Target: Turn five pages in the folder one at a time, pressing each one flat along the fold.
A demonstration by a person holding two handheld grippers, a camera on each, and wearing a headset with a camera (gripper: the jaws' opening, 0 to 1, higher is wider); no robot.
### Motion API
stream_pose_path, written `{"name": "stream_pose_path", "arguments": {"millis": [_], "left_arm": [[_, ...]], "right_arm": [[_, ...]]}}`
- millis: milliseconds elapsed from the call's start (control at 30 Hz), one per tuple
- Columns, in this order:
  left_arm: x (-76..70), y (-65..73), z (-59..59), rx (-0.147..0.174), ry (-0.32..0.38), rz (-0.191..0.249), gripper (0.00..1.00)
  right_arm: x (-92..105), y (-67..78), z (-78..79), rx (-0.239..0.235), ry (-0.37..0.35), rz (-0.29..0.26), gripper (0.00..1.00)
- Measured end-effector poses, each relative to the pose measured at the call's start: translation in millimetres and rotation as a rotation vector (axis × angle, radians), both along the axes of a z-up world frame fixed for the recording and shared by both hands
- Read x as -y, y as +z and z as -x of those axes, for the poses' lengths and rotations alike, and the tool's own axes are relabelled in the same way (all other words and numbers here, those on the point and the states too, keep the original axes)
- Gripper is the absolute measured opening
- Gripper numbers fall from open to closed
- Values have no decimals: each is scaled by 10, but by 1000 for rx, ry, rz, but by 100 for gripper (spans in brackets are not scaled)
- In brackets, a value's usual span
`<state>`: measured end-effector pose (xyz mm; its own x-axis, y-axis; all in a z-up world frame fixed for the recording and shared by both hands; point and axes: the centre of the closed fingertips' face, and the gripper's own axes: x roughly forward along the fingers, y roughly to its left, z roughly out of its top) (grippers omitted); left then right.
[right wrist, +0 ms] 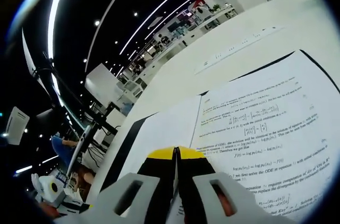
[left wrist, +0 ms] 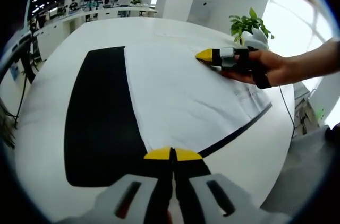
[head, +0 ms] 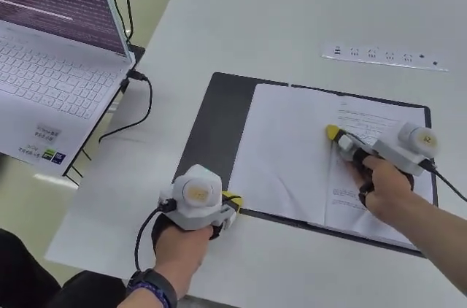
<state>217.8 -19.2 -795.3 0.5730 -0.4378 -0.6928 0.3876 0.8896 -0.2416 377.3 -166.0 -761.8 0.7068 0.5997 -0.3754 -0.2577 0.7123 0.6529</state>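
Open folder (head: pixel 211 125) lies mid-table (head: pixel 292 16), long axis 9 to 3 o'clock. Right gripper (head: pixel 333 133), jaws closed and empty, tips on the page fold. Left gripper (head: pixel 232 201), jaws closed, at the folder's 7 o'clock edge; whether it grips paper cannot be told.

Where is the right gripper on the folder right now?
In the head view, the right gripper sits right of centre over the open folder, its shut jaws tipped at the fold between the blank page and the printed page.
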Motion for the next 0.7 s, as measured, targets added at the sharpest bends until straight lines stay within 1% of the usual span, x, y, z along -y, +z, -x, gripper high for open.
{"name": "stream_pose_path", "arguments": {"millis": [200,367,500,700], "left_arm": [[1,9,5,4,10,7,0],[5,21,5,9,12,10,0],[5,25,7,11,13,7,0],[2,29,10,20,18,2,0]], "right_arm": [[4,-25,152,-2,18,-3,0],[12,-33,252,-5,14,-9,0],[20,-39,334,-16,7,-14,0],[9,-51,536,-25,15,-16,0]]}}
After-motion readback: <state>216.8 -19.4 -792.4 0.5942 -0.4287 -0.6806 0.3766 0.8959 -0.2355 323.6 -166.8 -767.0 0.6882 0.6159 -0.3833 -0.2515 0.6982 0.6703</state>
